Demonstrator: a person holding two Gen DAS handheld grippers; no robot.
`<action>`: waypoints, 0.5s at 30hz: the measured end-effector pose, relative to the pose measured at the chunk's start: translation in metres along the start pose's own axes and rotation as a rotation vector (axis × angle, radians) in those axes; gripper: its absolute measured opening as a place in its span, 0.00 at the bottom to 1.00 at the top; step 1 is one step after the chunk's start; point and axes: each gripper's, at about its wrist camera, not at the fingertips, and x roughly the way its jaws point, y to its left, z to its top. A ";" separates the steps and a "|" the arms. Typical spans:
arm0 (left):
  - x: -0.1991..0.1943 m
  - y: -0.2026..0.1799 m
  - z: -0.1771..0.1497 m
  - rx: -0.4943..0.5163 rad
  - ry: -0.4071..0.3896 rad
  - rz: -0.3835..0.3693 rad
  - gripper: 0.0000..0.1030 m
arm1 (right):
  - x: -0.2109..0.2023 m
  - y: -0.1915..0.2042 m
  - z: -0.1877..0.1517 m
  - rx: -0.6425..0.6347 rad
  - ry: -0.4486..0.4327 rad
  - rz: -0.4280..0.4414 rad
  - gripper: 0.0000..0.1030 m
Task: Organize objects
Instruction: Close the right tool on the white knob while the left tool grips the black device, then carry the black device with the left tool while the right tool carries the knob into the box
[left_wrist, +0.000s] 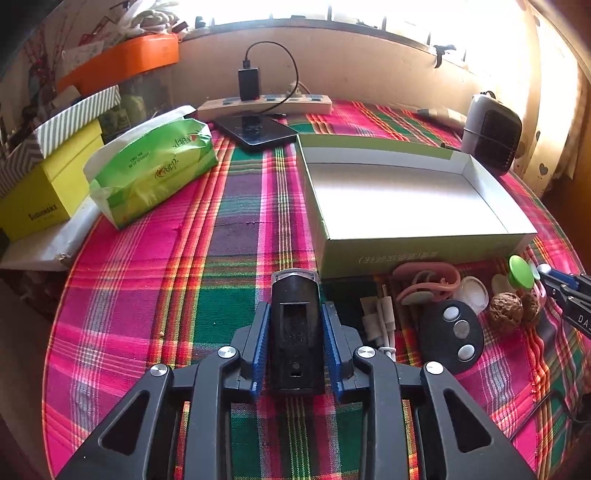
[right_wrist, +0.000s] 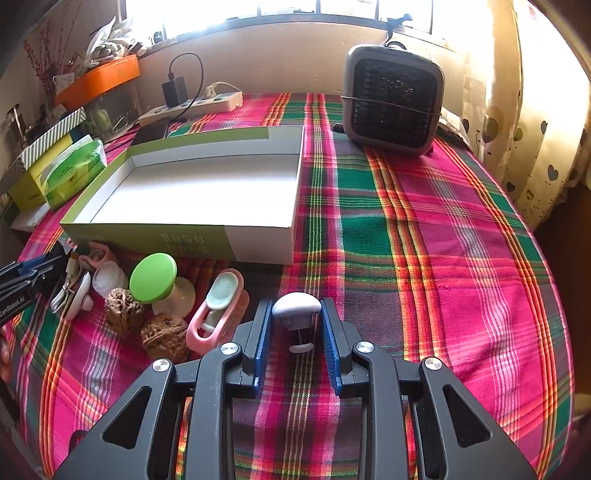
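Observation:
My left gripper (left_wrist: 295, 306) is shut on a black block-shaped device (left_wrist: 295, 332) lying on the plaid tablecloth, with a blue pad against each side. My right gripper (right_wrist: 296, 302) is shut on a small grey-white mushroom-shaped piece (right_wrist: 296, 308). An open green-and-white box (left_wrist: 417, 251) (right_wrist: 177, 243) stands just beyond both, with nothing inside. In front of it lies a cluster of small items: a black three-button remote (left_wrist: 450, 332), white cables (left_wrist: 380, 321), two walnuts (right_wrist: 147, 325), a green-capped piece (right_wrist: 153, 277) and a pink holder (right_wrist: 214, 314).
A green tissue pack (left_wrist: 155, 166), a yellow box (left_wrist: 48, 192), a power strip (left_wrist: 266, 105) with a charger and a dark phone (left_wrist: 255, 129) sit at the back left. A small grey fan (right_wrist: 391, 96) stands at the back right. The round table's edge curves close on both sides.

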 end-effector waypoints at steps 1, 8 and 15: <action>0.000 0.000 0.000 0.001 0.000 0.000 0.24 | 0.000 0.000 0.000 0.000 0.000 -0.001 0.26; 0.001 0.000 0.001 0.003 -0.001 0.002 0.24 | 0.000 0.000 0.000 0.001 0.000 -0.002 0.26; 0.001 -0.001 0.001 0.003 0.005 -0.001 0.24 | 0.000 0.000 -0.001 0.007 -0.001 -0.001 0.26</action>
